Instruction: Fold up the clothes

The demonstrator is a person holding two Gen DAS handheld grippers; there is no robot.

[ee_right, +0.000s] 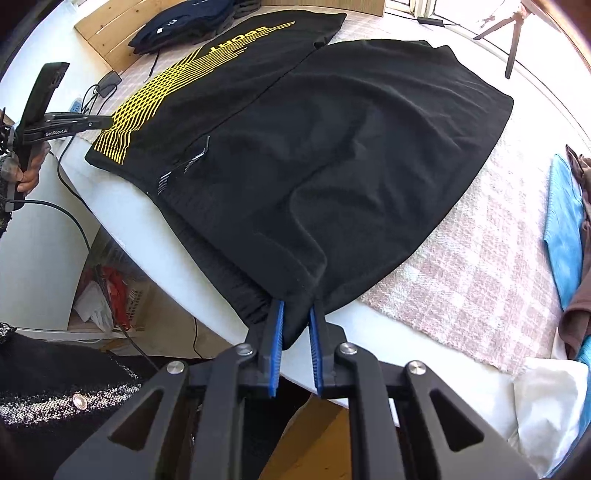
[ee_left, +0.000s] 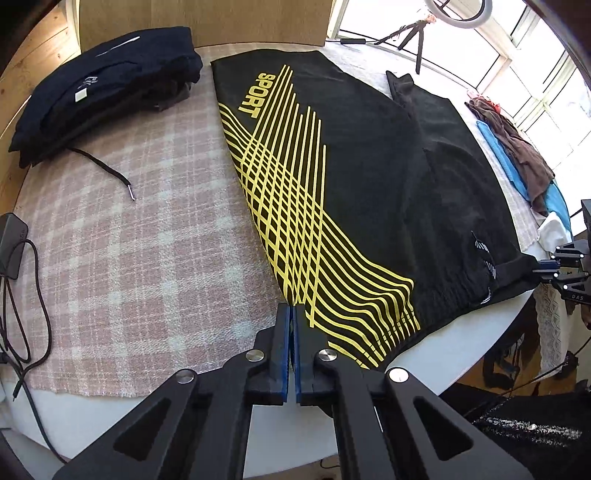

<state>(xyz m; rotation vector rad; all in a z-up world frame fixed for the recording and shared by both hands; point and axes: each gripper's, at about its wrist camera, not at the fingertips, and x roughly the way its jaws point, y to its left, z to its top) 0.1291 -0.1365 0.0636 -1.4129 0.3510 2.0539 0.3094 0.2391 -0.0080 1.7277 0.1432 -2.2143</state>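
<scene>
A pink plaid blanket point(ee_left: 140, 229) covers most of the white table point(ee_left: 461, 339). At the table's left edge a black adapter point(ee_left: 11, 243) lies with its cable point(ee_left: 33, 306) looped beside it. A black tripod point(ee_left: 410, 35) stands at the far edge by the window point(ee_left: 491, 55), under a ring light point(ee_left: 458, 11). A wooden board point(ee_left: 203, 20) rises behind the table. In the right wrist view, a white basket point(ee_right: 107, 295) holding red and white items sits below the table.
</scene>
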